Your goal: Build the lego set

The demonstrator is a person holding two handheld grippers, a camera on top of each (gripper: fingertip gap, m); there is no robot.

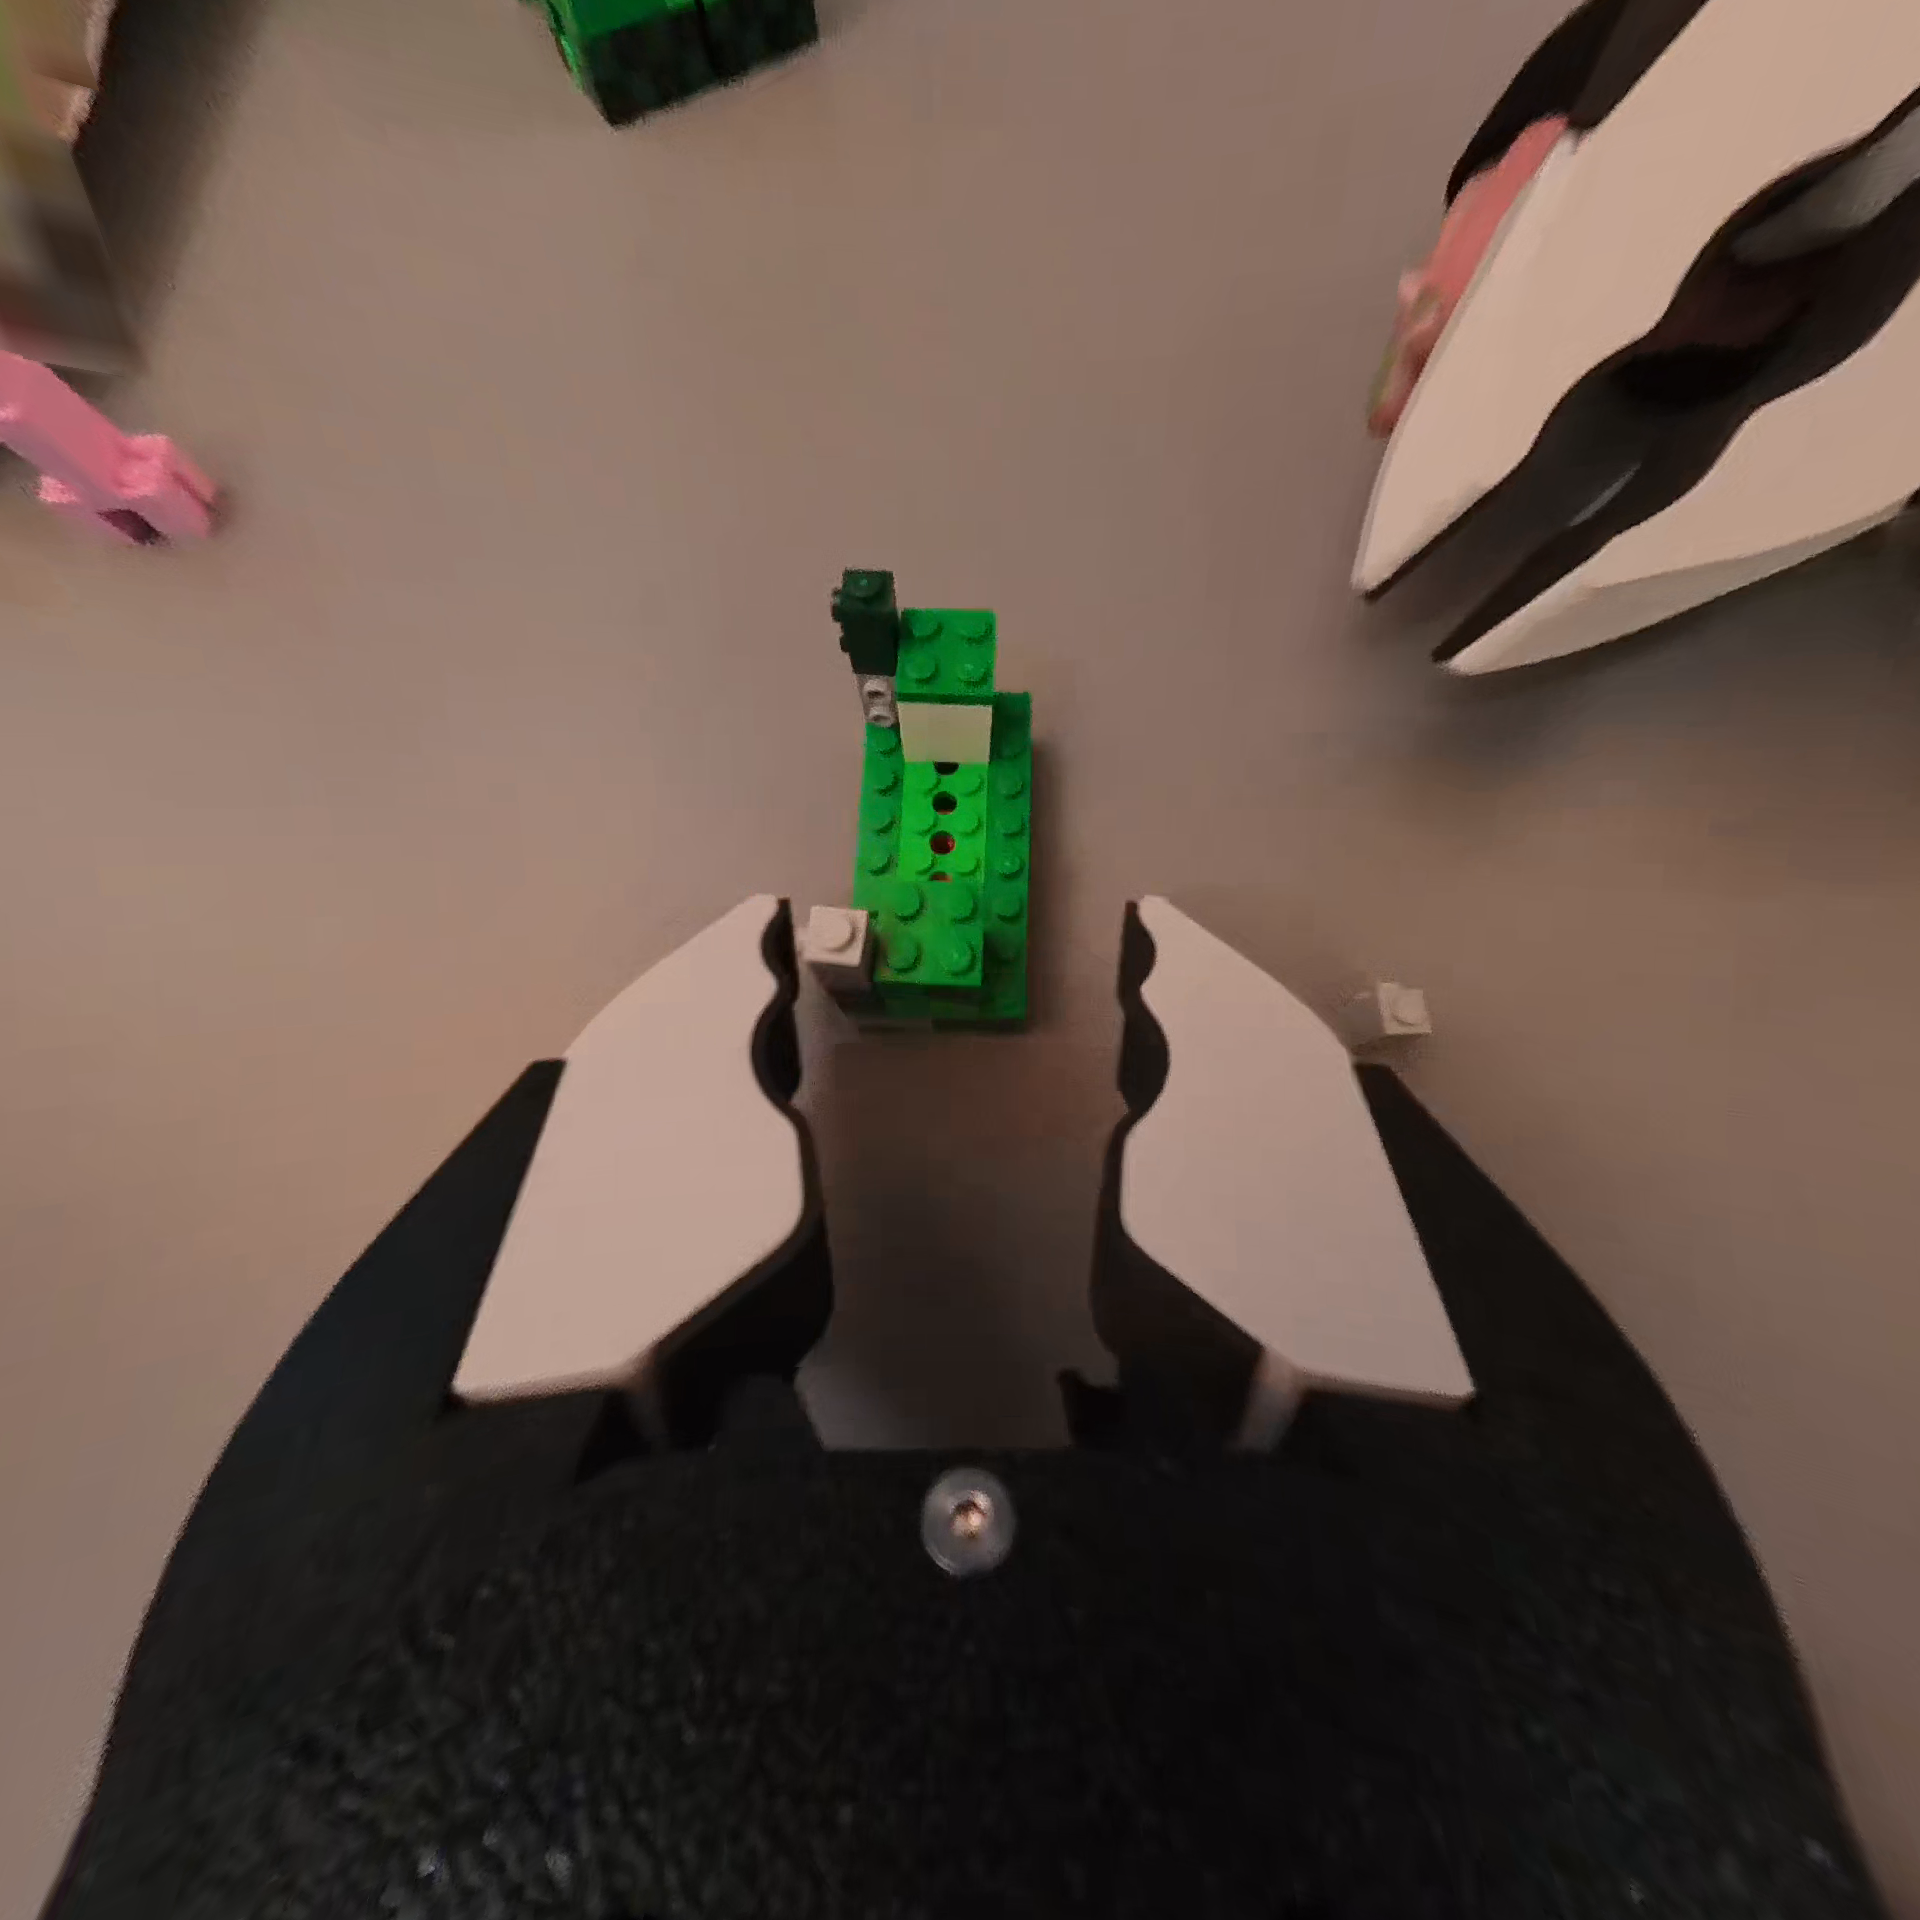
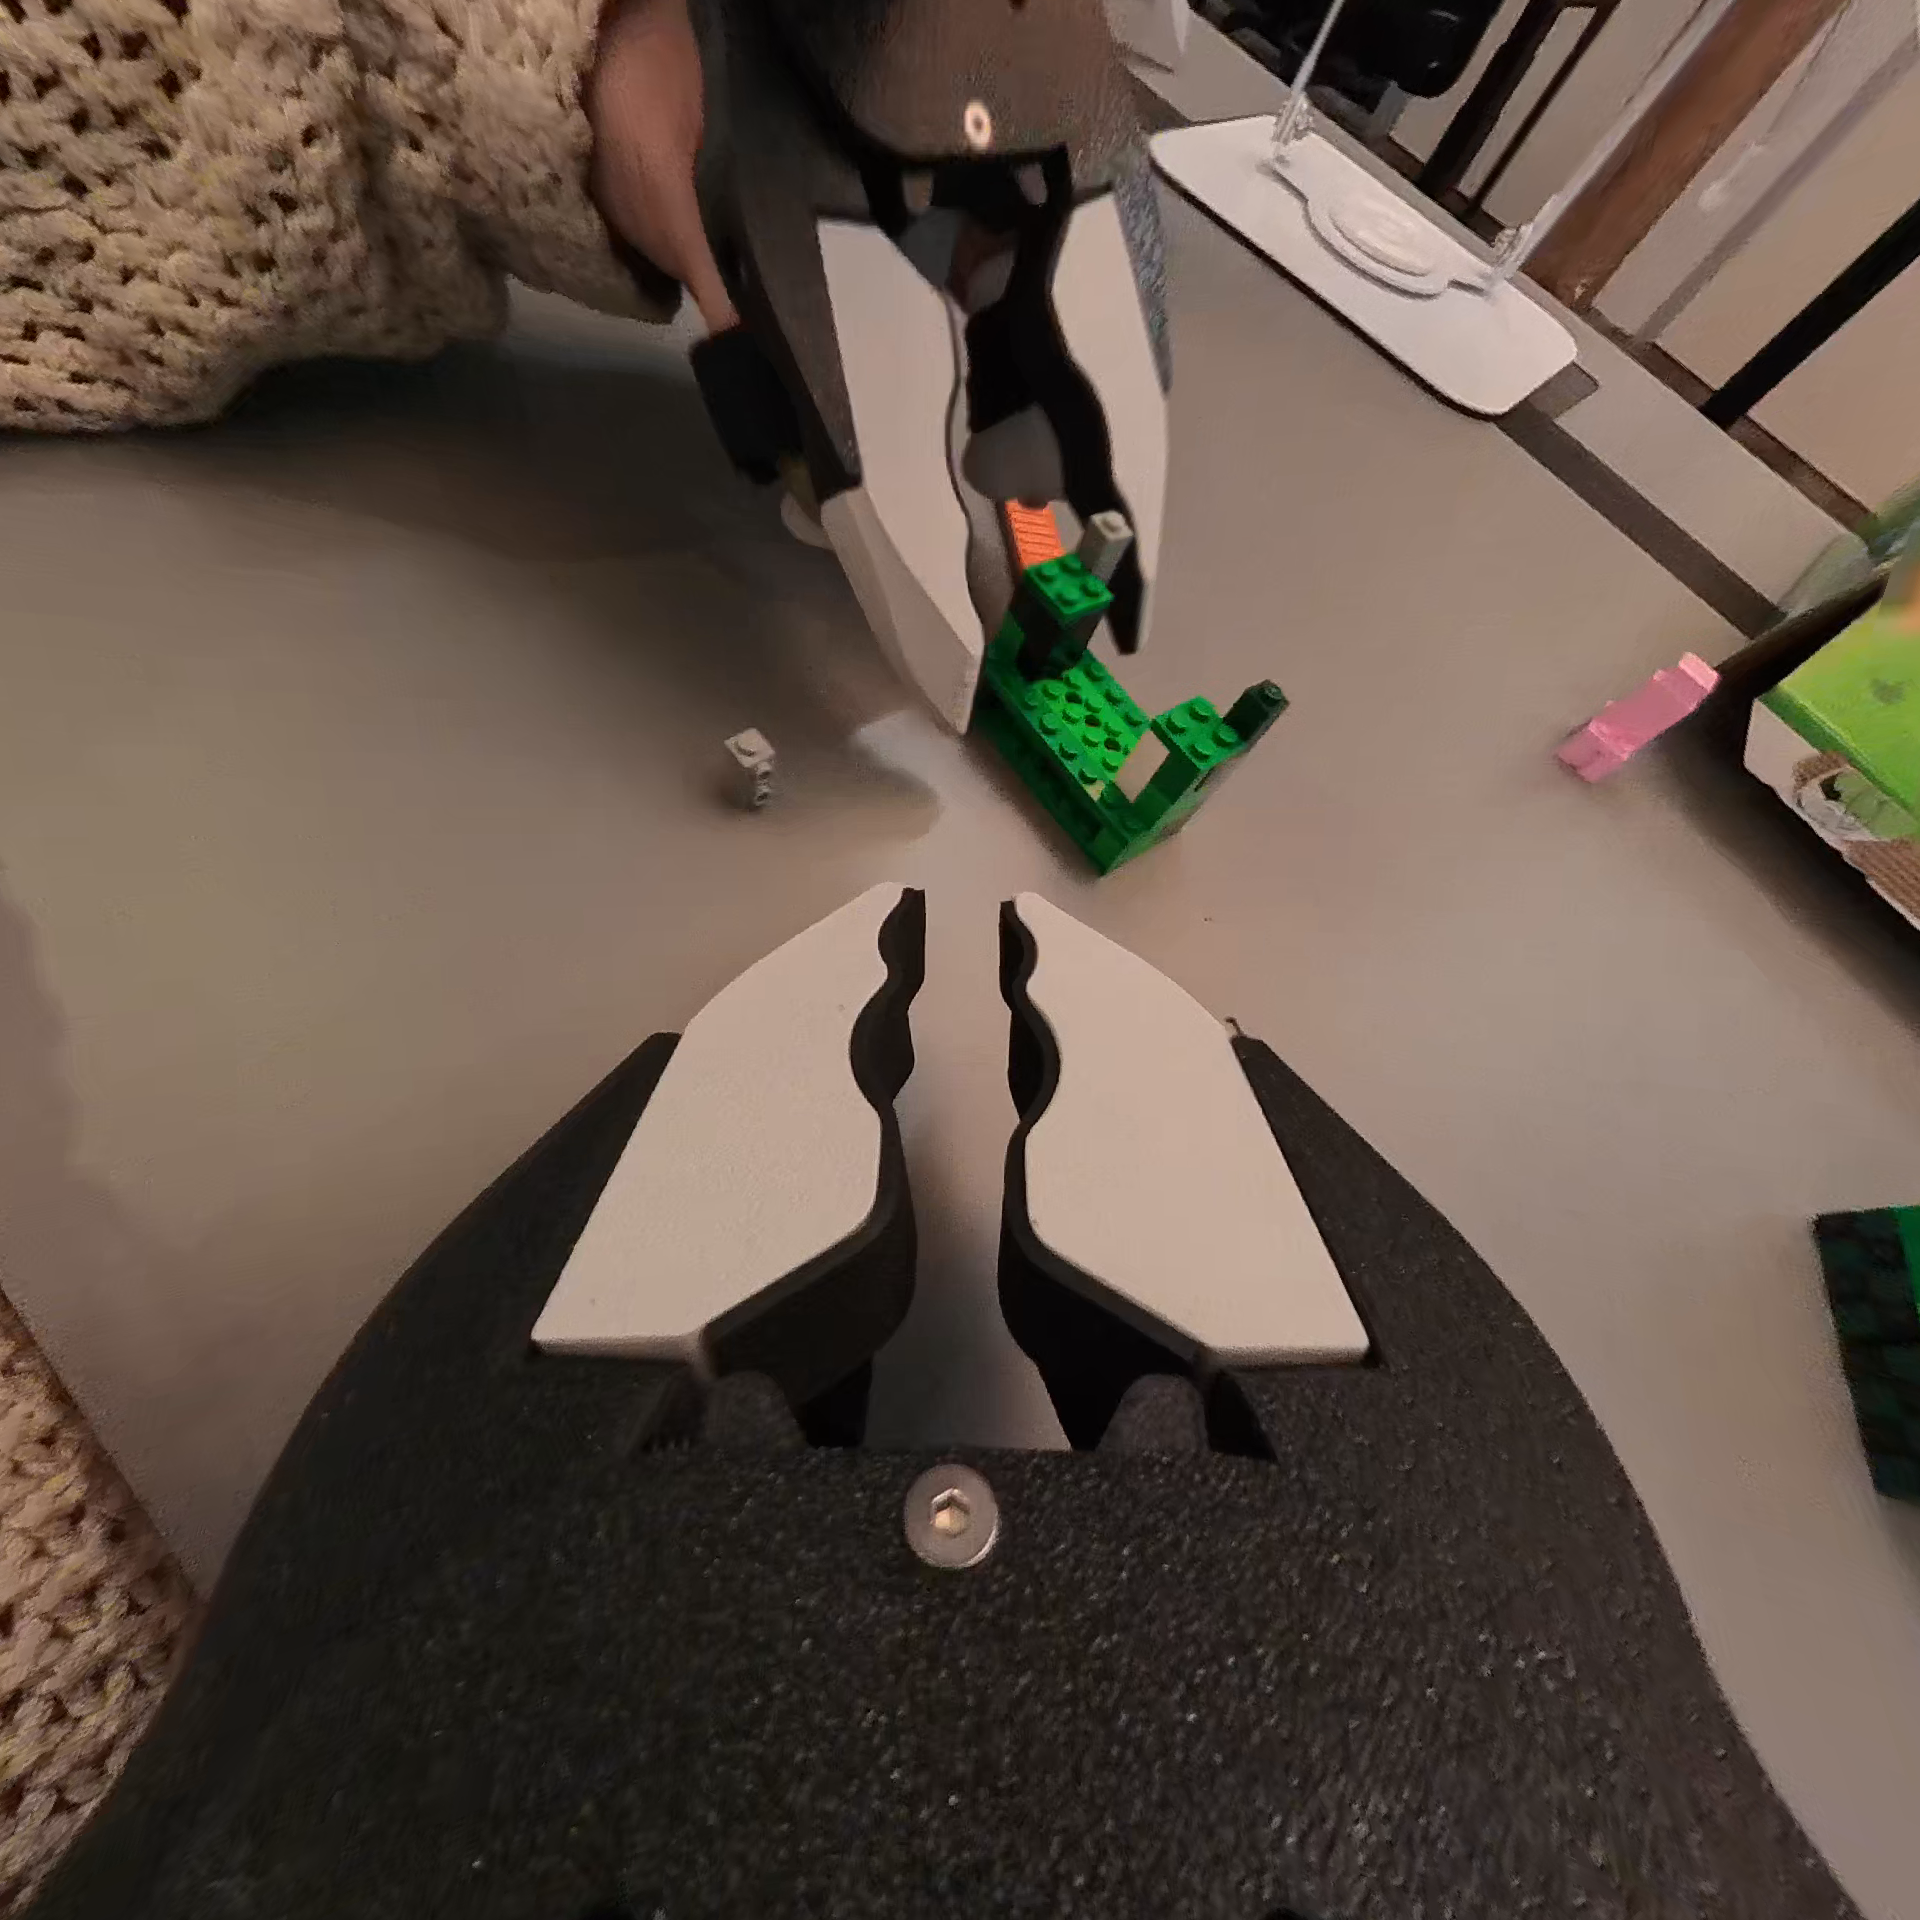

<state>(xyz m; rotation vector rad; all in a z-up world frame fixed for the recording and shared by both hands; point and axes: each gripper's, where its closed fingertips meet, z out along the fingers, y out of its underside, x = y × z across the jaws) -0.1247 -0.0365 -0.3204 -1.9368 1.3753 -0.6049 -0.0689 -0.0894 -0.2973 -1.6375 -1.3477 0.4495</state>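
The green lego build [image 1: 945, 852] stands on the grey table [image 1: 520, 727], a long studded plate with a row of holes along its middle. At its far end a raised green block, a pale tile and a dark green piece [image 1: 868, 623] stand up; at its near end a light grey brick [image 1: 840, 951] sits at the corner.

Your left gripper [image 1: 954, 914] is wide open and holds nothing. Its fingertips stand on both sides of the near end of the build, the left finger just beside the grey brick. Your right gripper [image 2: 961, 904] is nearly closed, with only a thin gap, and it is empty. It hangs well apart from the build.

The table around the build is mostly free. A loose grey brick [image 2: 753, 769] lies near your left gripper. A pink piece [image 2: 1636, 717], a dark green plate [image 2: 1870, 1351] and a green box [image 2: 1849, 686] lie farther off near the table edge, and a white stand [image 2: 1371, 270] is at the far corner.
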